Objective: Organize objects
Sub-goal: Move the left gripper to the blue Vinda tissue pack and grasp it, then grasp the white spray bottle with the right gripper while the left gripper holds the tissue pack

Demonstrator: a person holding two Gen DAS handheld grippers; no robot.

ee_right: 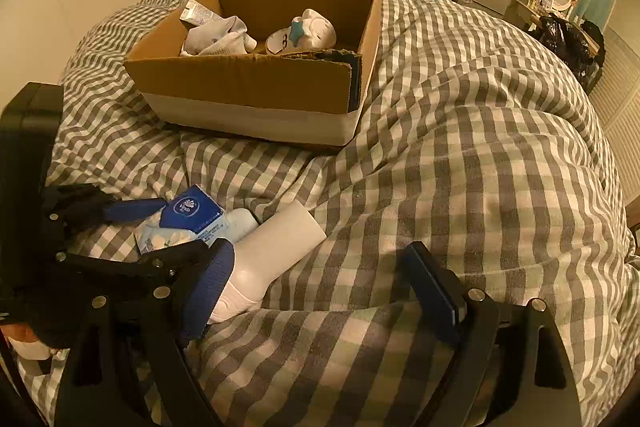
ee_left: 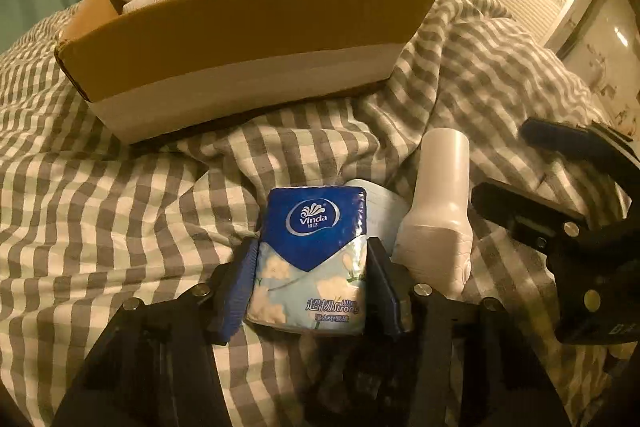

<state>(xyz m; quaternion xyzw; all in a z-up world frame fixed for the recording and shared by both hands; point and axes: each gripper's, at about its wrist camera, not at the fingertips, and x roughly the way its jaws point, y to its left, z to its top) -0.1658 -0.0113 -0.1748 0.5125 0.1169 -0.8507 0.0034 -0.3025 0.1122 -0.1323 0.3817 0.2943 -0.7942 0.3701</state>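
Blue tissue pack (ee_left: 310, 259) pinched between left gripper (ee_left: 312, 259) pads.

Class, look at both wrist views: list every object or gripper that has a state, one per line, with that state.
Left gripper: fingers closed on the tissue pack.
Tissue pack: lying on the checked bedding, gripped on both sides.
Right gripper: open, holding nothing.
White bottle: lying on its side, capped, beside the right gripper's left finger.
Cardboard box: open-topped, partly filled.
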